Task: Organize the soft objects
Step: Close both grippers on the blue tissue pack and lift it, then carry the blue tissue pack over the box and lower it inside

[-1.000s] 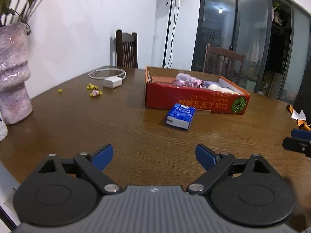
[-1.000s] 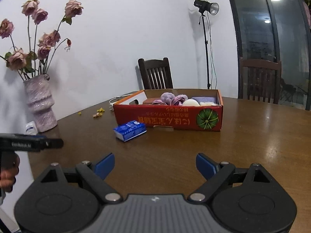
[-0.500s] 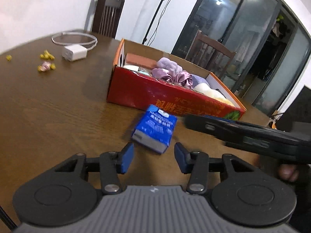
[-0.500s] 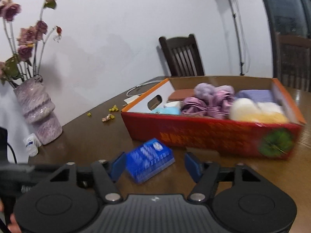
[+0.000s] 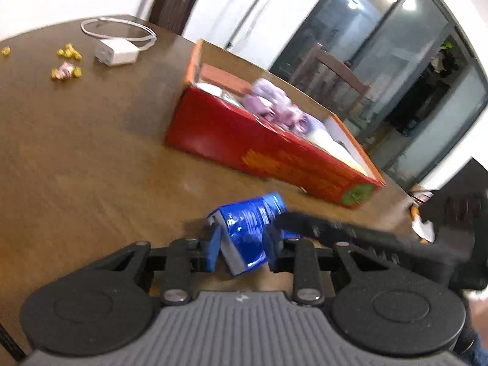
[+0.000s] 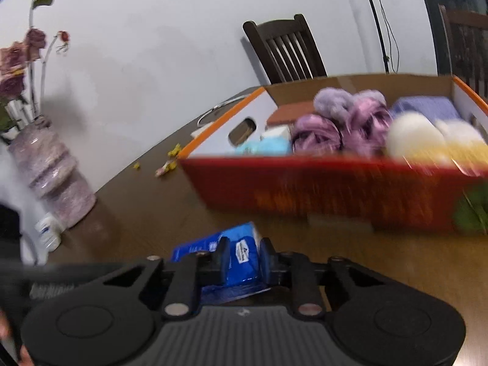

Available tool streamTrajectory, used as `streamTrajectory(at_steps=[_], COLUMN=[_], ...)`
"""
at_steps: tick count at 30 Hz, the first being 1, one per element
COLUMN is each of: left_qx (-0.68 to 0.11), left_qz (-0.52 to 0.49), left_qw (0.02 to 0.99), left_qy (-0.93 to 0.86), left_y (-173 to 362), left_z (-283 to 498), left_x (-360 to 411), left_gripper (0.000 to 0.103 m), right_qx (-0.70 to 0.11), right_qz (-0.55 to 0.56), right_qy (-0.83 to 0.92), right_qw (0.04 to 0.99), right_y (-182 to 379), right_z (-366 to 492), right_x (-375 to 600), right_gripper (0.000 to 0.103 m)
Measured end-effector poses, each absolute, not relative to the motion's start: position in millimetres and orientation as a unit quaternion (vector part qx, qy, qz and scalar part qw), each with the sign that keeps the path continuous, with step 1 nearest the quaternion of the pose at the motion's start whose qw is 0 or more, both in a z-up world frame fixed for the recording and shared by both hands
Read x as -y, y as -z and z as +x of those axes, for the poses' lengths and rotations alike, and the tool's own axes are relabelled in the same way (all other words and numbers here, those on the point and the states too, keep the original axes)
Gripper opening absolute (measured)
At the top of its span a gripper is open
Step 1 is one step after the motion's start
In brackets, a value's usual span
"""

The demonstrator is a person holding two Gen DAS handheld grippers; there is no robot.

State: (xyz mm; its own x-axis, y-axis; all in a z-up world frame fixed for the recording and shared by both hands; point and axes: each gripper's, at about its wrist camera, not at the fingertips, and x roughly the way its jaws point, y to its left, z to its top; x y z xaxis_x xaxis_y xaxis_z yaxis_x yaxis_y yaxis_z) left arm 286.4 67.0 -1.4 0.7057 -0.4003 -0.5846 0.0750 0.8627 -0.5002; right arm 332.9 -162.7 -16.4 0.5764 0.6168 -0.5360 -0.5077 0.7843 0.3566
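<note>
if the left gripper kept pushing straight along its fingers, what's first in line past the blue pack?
The left gripper is closing on the blue tissue pack. Straight ahead comes bare table, then probably the red box, near its front wall; depth is unclear in the blur.

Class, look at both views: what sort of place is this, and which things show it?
Probably a home dining room: a wooden table, dining chairs and a vase of roses.

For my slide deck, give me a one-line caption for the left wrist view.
Both grippers closing on a crumpled blue plastic tissue pack beside the red cardboard box on a brown wooden table.
</note>
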Motion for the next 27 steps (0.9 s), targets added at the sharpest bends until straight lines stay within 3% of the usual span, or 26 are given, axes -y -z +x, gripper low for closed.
streamTrajectory(at_steps=[10,13,27], left_qx=[-0.383,-0.368,-0.387], left_qz=[-0.179,-0.163,-0.168], left_qw=[0.879,0.891,0.889], left_qy=[0.22,0.21,0.179], left_y=[-2,-9,5], left_z=[197,183,189], left_x=[-22,-19,-18], left_gripper=[0.031,0.036,0.039], right_qx=[-0.338,-0.323,-0.316], right_qz=[0.147,0.157,0.165], right_qy=[-0.288,-0.287,-0.277], right_qw=[0.884,0.888,0.892], right_y=[28,25,36], right_z=[177,152,159], right_x=[232,245,243], right_gripper=[0.023,0.023,0.024])
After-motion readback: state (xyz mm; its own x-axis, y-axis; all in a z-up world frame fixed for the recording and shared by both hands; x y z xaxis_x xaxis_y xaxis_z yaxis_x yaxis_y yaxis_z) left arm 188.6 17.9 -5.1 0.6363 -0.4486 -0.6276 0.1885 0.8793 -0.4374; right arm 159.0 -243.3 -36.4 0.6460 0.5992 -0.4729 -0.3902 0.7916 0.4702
